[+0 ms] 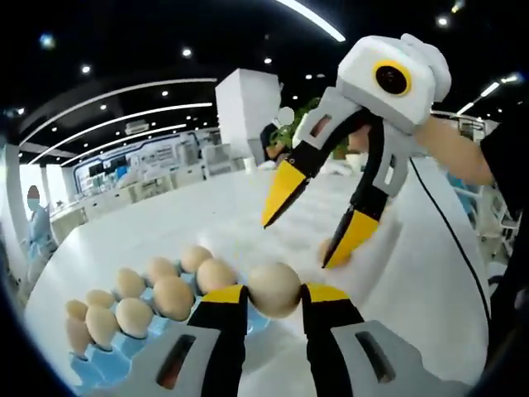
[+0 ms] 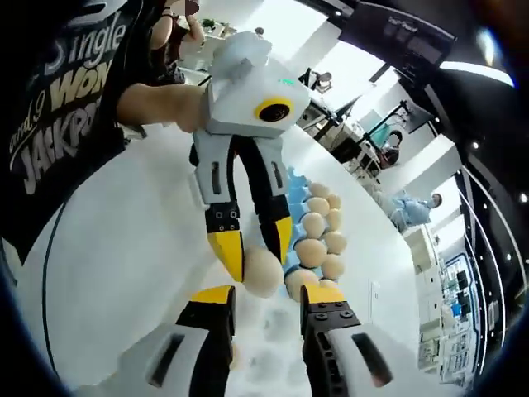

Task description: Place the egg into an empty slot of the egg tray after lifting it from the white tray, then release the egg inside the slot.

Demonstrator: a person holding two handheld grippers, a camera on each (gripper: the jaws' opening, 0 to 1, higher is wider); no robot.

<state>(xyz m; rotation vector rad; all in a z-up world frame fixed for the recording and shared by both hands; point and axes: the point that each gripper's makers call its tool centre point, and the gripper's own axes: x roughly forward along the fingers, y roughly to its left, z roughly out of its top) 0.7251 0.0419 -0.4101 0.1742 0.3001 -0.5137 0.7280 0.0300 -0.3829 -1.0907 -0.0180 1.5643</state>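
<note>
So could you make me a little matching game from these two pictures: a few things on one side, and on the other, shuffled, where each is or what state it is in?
Things:
1. left gripper
2. right gripper
3. blue egg tray
4. person in a mask

Places or states:
A. standing far off beside the white table
B. open, jaws spread above the table
C. shut on an egg
D. nearly full of eggs

Pairs: 1-C, 2-B, 3-D, 4-A
</note>
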